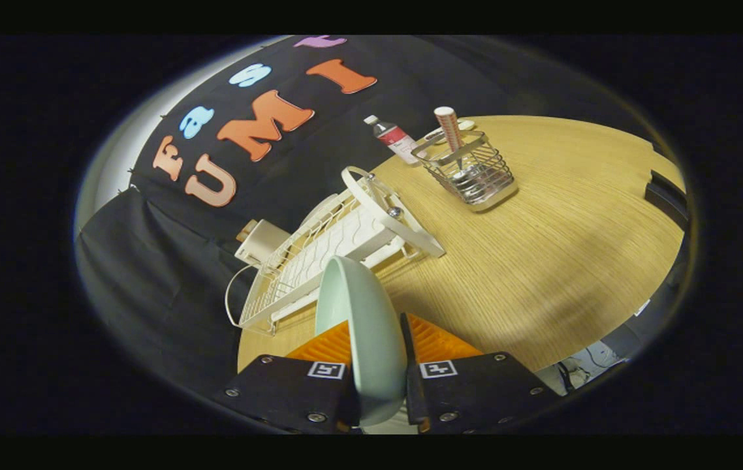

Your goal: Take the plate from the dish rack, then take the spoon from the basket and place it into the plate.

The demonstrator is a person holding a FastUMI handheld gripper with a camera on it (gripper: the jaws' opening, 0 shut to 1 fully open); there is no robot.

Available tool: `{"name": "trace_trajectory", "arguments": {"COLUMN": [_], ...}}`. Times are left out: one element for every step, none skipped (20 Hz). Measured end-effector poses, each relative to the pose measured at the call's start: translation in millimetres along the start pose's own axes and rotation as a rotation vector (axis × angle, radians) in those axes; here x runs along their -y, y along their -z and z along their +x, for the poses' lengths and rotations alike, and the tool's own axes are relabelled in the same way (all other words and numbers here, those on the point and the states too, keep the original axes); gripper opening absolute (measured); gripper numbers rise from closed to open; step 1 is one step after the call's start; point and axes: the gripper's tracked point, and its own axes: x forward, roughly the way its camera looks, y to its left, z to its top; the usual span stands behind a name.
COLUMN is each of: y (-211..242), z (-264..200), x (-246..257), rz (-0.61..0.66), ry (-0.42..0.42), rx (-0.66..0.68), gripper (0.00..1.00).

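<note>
A pale green plate stands on edge between my two fingers, and my gripper is shut on it, holding it above the wooden table. Just beyond the plate lies the white wire dish rack, seen tilted, with its slots bare. Farther off on the table stands the metal wire basket, with the spoon upright inside it beside a white and red striped tube.
A small bottle with a red label lies behind the basket. A white boxy item sits by the rack's far side. The black cloth wall runs behind the table. A dark chair edge shows past the table's right side.
</note>
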Motion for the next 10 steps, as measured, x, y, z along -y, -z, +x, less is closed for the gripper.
{"name": "trace_trajectory", "arguments": {"y": [0,0,3,5,7,6,6,5,4,-1], "z": [1,0,3,5,8,11,13,14,12,10], "x": [-1,-1,-1,1,5,11,13,13,8,7], "rz": [0.008,0.012,0.015,0.007,-0.010,-0.023,-0.032,-0.038,-0.053,-0.084], "ry": [0.001,0.004,0.010,0.025,0.053,0.081,0.100,0.101,0.094,0.091], "rx": [0.012,0.015,0.023,0.031,0.037,0.045,0.046,0.039,0.041,0.056], "gripper": [0.27,0.28,0.29,0.30,0.31,0.32,0.37,0.41,0.45,0.48]}}
